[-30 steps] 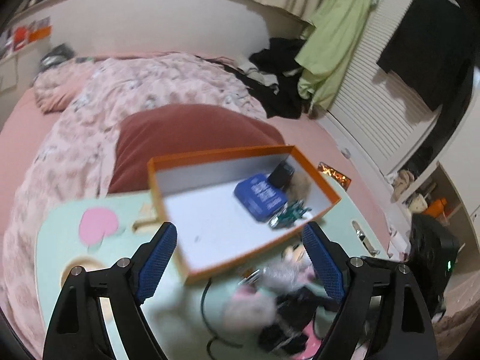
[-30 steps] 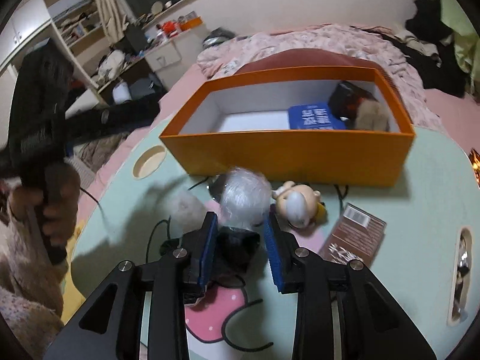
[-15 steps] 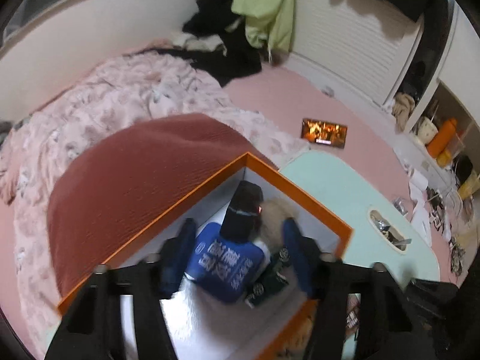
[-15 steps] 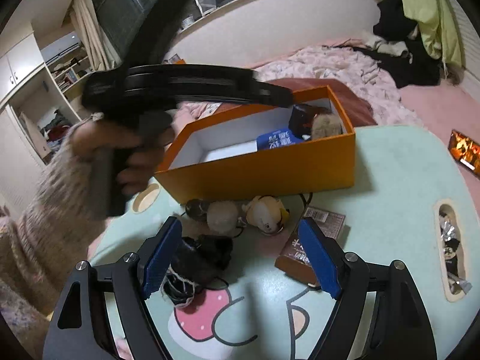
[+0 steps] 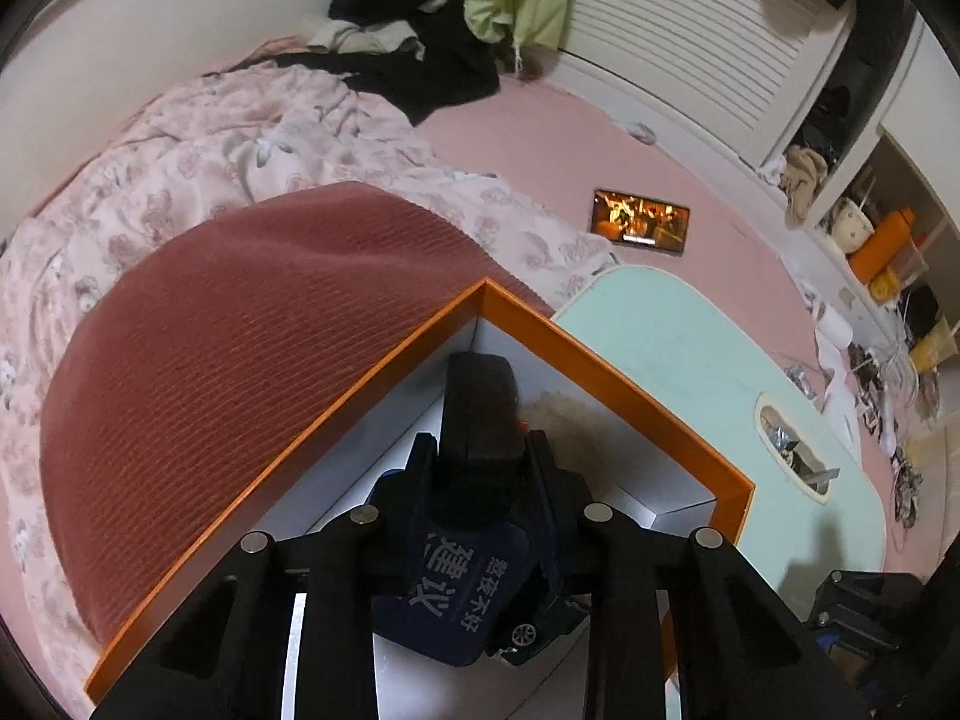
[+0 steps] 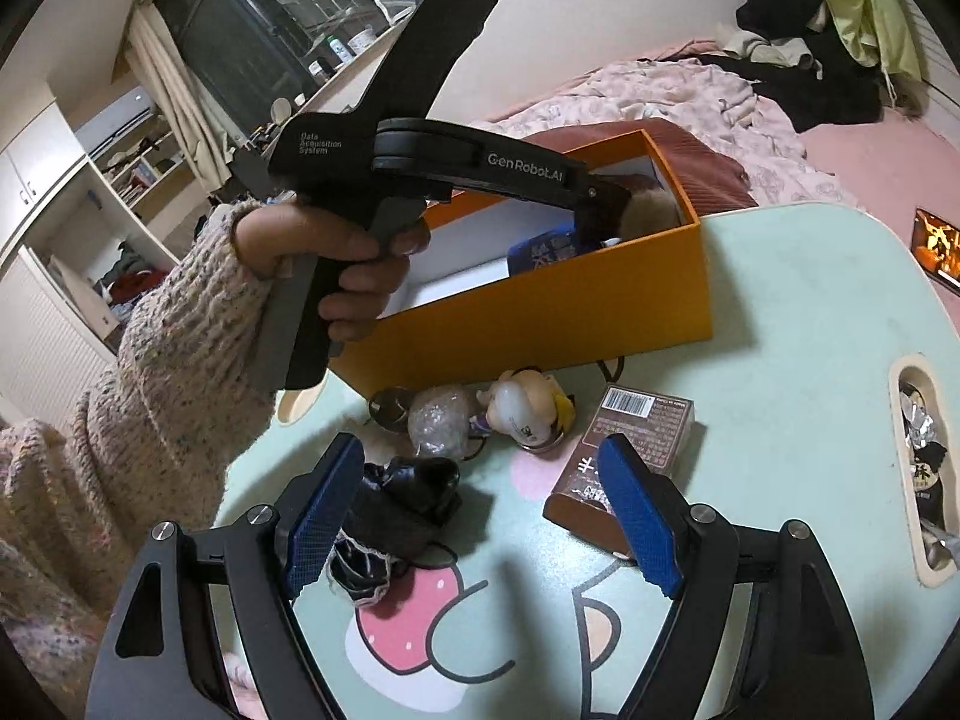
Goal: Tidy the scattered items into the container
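While the left gripper (image 5: 480, 468) reaches into the far corner of the orange cardboard box with white lining (image 6: 600, 294), its jaws, which have just been closing, stand narrow on either side of a black rectangular block (image 5: 480, 408); whether the pads press it cannot be told. Beneath the jaws lies a dark blue pouch with pale lettering (image 5: 462, 588), and just right of them a tan fluffy ball (image 5: 570, 420). Over the mint-green surface (image 6: 810, 312), the right gripper (image 6: 480, 516) has its jaws wide apart and empty. A crumpled black cloth bundle (image 6: 396, 510) lies by the left jaw, a brown printed carton (image 6: 636, 438) by the right, and beyond them, before the box, a small pale figurine (image 6: 528, 408).
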### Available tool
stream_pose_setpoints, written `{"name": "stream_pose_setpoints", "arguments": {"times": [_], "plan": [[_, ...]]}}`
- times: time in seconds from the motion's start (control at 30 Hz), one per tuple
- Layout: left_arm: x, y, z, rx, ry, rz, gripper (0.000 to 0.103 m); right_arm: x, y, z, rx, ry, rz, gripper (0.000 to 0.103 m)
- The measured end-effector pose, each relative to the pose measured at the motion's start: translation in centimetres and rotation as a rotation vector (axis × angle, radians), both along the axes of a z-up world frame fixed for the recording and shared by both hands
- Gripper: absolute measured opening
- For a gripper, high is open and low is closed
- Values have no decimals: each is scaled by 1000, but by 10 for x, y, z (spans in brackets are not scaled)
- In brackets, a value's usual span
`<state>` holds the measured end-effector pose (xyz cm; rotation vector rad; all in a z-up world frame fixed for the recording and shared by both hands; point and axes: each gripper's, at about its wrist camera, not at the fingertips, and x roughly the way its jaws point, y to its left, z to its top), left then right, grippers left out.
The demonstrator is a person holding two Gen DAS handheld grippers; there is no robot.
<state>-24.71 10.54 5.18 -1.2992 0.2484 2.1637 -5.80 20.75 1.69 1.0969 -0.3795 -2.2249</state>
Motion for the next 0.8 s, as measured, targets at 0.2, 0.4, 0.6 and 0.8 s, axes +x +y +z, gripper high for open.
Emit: {"name": "stream_pose_setpoints", "arguments": {"times": [0.2, 0.4, 0.6, 0.8], "plan": [[20, -26, 38, 155, 59, 36, 26, -1, 2, 0, 2, -4, 1, 80], [71, -72, 86, 304, 128, 67, 26, 0, 3, 1, 6, -5, 3, 80], [128, -122, 73, 383, 92, 147, 26, 0, 0, 2, 16, -16, 8, 80], [153, -151, 42, 484, 20, 241, 26, 0, -5, 7, 29, -22, 10, 80]]}}
